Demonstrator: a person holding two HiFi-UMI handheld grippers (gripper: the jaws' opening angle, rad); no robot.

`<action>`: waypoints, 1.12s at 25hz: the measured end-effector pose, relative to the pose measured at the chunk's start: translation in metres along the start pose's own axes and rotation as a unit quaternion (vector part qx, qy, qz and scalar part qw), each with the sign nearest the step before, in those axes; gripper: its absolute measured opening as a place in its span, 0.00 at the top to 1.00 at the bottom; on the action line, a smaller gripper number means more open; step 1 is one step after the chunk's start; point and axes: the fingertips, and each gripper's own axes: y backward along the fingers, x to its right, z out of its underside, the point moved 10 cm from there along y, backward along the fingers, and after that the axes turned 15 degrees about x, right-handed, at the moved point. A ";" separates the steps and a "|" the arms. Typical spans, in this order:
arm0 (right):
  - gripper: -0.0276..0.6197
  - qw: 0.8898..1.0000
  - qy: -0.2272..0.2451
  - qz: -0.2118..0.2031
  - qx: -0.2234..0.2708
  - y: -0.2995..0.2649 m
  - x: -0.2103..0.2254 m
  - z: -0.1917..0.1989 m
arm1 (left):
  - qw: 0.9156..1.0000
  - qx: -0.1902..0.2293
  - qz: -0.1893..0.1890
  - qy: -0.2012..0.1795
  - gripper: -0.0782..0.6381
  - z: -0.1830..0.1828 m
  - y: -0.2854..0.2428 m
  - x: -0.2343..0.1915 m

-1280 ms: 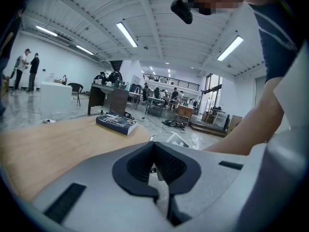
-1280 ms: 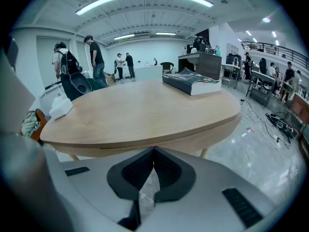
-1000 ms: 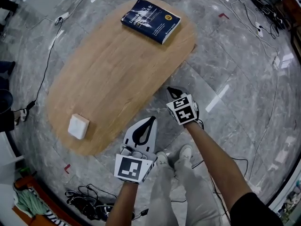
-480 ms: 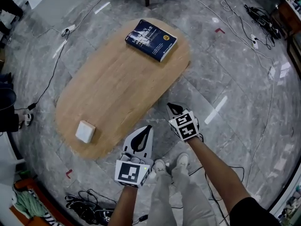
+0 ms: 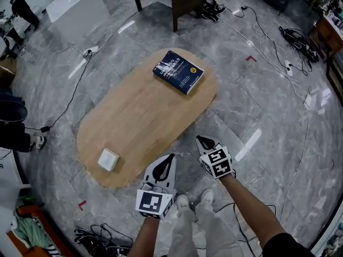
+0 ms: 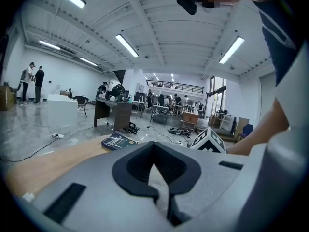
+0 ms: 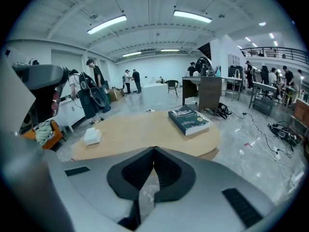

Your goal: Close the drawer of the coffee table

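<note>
The oval wooden coffee table [image 5: 144, 116] stands on the grey marble floor, also seen as the coffee table [image 7: 140, 132] in the right gripper view. No drawer front shows in any view. My left gripper [image 5: 170, 157] hangs just off the table's near edge, jaws shut and empty; in the left gripper view its tips [image 6: 154, 145] meet, with the table top [image 6: 43, 166] at the left. To its right, my right gripper [image 5: 199, 139] is over the floor beside the table, shut on nothing, and its tips [image 7: 154, 149] touch.
A dark blue book [image 5: 178, 72] lies at the table's far end and a small white box [image 5: 108, 159] at its near left end. Cables [image 5: 69, 98] trail over the floor. A dark desk leg [image 5: 186, 1] stands beyond the table. The person's shoes [image 5: 194, 199] are below the grippers.
The head view has pulled back from the table, which now looks smaller and farther. Both grippers have dropped lower in the picture, away from the table edge, and stay shut.
</note>
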 end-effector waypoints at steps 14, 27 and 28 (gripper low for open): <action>0.94 0.998 -0.027 -0.019 0.052 0.071 -0.022 -0.085 | 1.000 0.015 -0.009 -0.009 0.89 -0.063 0.018 0.021; 0.94 0.995 -0.015 -0.045 0.089 0.139 -0.065 -0.152 | 0.999 0.031 -0.014 -0.016 0.89 -0.115 0.044 0.043; 0.94 0.995 -0.013 -0.047 0.091 0.143 -0.069 -0.156 | 0.999 0.033 -0.017 -0.014 0.89 -0.118 0.047 0.044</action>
